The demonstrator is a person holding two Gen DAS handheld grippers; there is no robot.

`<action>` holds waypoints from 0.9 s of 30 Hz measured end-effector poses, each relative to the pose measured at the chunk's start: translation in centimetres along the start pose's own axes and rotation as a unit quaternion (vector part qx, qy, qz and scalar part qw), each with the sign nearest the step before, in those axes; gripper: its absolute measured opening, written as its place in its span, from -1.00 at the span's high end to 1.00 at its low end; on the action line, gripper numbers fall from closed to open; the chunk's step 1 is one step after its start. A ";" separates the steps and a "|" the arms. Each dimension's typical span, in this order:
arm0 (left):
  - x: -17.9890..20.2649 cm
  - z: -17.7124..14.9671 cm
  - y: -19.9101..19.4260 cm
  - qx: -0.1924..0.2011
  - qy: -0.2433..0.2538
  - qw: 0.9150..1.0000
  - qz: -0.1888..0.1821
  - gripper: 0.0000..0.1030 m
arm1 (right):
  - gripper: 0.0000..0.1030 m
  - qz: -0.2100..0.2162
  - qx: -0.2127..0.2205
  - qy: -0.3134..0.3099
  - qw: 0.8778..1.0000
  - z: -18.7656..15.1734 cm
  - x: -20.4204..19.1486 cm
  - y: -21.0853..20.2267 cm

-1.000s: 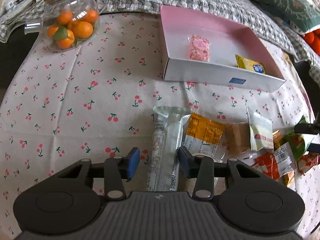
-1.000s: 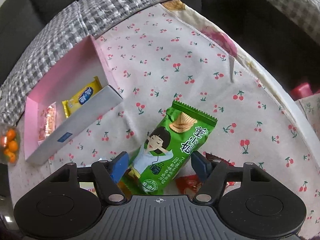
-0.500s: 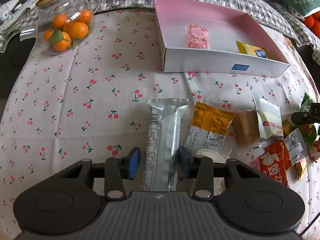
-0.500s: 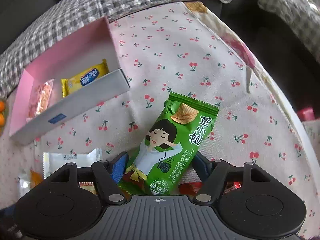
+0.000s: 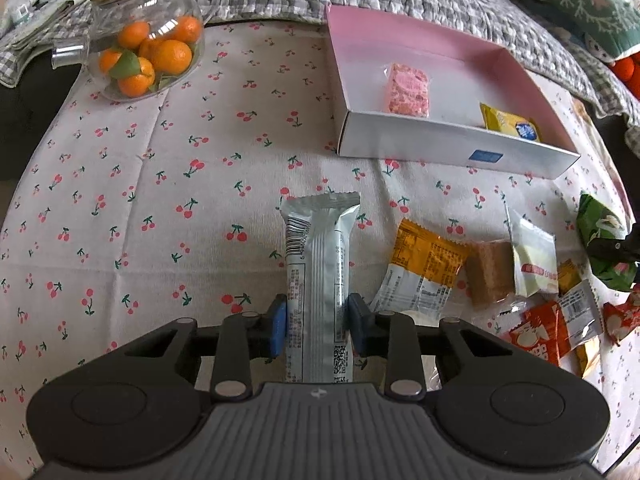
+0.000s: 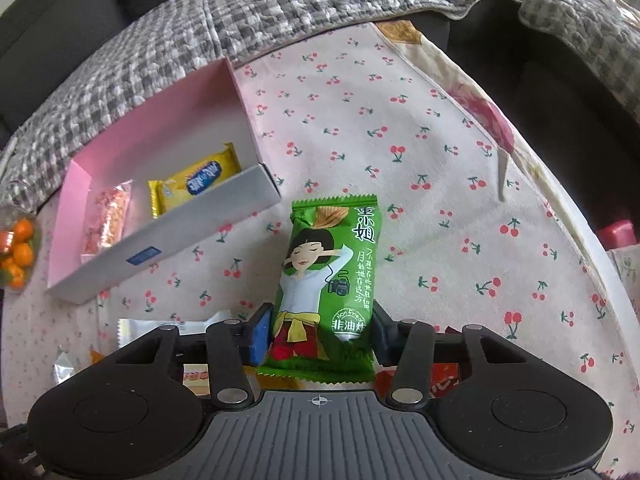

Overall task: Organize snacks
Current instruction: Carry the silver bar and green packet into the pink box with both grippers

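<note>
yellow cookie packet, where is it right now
The yellow cookie packet lies inside the pink box, at its right end, right of the pink snack bar.

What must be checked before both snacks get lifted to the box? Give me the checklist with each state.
1. Left gripper around silver pack: ok, jaws closing, pads at its sides.
2. Right gripper around green bag: ok, jaws closing, pads at its sides.
3. Grips firm enough to lift: cannot tell.
4. Free room in pink box: ok, only a pink bar and yellow pack inside.
5. Silver pack clear of orange pack: ok, gap between.
</note>
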State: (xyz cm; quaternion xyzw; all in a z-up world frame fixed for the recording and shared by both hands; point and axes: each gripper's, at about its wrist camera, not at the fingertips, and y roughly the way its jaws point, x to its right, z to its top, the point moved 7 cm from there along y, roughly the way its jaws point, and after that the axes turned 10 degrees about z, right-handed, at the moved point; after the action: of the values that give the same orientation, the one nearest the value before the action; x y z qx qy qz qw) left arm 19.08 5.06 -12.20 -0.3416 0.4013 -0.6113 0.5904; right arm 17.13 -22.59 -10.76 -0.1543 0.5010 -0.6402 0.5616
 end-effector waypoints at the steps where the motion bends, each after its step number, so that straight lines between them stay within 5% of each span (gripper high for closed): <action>1: 0.0 0.0 -0.1 0.002 -0.001 1.000 -0.001 0.45 | 0.07 0.002 0.001 -0.001 1.000 0.0 -0.1 -0.1; 27: 0.5 3.1 -5.2 0.079 -0.037 0.995 -0.055 0.46 | 0.07 0.102 0.038 0.000 0.994 1.7 -4.3 -4.4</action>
State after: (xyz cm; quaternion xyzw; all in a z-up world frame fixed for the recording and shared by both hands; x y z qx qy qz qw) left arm 19.45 4.21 -6.19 -0.3378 0.3105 -0.6595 0.5955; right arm 17.36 -20.20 -4.87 -0.0810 0.4893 -0.5981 0.6295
